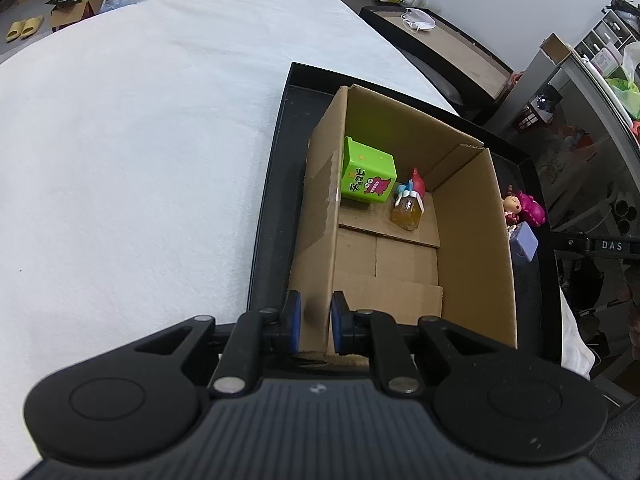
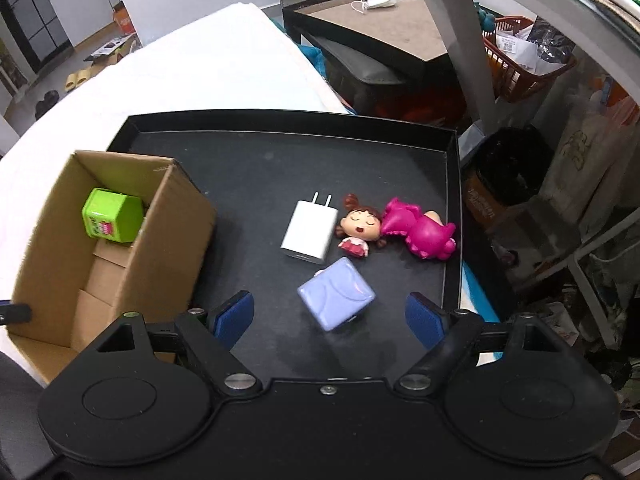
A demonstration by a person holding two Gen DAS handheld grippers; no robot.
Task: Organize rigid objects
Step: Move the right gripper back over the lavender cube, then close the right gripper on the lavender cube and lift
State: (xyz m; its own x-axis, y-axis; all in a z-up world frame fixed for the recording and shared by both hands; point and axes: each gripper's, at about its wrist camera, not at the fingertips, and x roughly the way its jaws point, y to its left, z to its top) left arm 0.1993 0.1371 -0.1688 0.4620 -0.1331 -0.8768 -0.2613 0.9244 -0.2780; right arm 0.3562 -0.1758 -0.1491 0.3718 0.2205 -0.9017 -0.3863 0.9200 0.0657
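A bed-like surface under a white sheet [image 1: 140, 160] fills the left of the scene; on its right part rests a shallow black tray [image 2: 288, 120]; beyond lie a grey floor, a dark side table [image 2: 380, 28] and cluttered shelving at the right.

At the tray's left edge stands one open cardboard box [image 1: 472, 240]; the left gripper [image 1: 314, 320] is clenched on the box's left wall at its near end, one blue pad on each side of the cardboard. Inside, toward the far left corner, sits one green cube [image 1: 368, 174]; just beside it to the right are one small amber bottle [image 1: 407, 213] and a small red and blue figure [image 1: 414, 184].

To the right, on the bare tray floor, lie one white charger [image 2: 308, 230] with two prongs pointing away, one doll [image 2: 396, 226] in a pink dress lying on its back and touching the charger, and one lilac cube [image 2: 337, 299] nearer the near edge.

The right gripper [image 2: 330, 318] hovers released, its blue pads spread wide either side of the lilac cube without touching it; the box wall stands close to its left pad.
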